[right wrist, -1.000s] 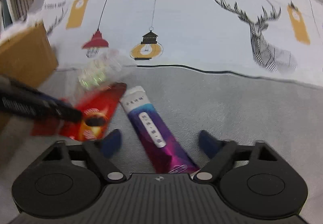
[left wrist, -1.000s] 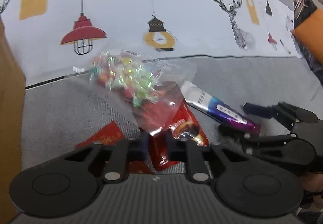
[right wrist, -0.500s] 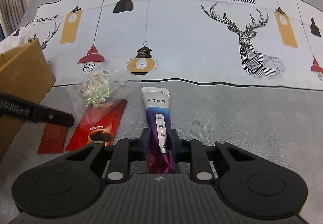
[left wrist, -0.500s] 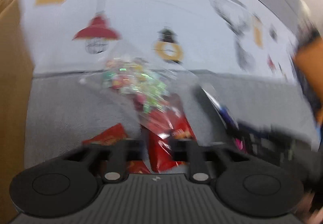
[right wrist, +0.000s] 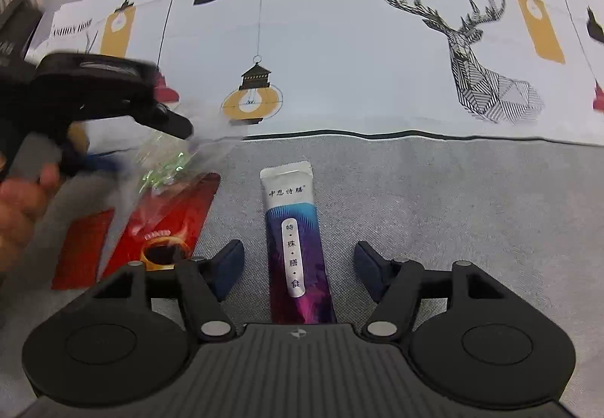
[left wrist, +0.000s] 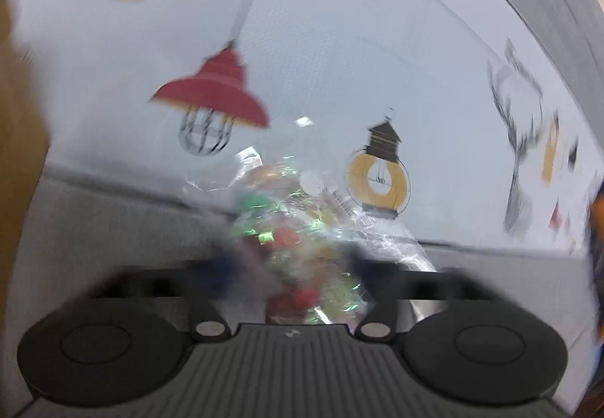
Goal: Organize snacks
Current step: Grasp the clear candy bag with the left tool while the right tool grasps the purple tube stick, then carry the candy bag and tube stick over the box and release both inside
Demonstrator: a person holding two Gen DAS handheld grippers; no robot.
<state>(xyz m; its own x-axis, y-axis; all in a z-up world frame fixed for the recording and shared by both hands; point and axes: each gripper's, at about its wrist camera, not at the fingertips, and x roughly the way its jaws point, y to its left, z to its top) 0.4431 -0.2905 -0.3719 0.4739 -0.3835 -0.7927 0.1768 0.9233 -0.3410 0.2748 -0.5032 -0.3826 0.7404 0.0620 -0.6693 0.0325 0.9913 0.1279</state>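
While left claw point(left wrist: 290, 267) closes around clear candy bag point(left wrist: 302, 229), lifting it clear of red sachet point(right wrist: 170, 222), right claw point(right wrist: 298, 267) just reopened wide, straddling purple stick pack point(right wrist: 298, 248) lying on bedspread point(right wrist: 453, 210).

Lighting read to me as even, diffuse and fairly bright in both wrist views, with only faint, soft shadows. My left wrist view was heavily motion-blurred: the clear candy bag point(left wrist: 302, 225) and the lamp prints on the cloth point(left wrist: 415, 40) were smeared, with small glints on the plastic. My right wrist view was sharp at centre, the purple sachet point(right wrist: 298, 248) legible; only its left edge was blurred. Fisheye bending curved both frames' edges.
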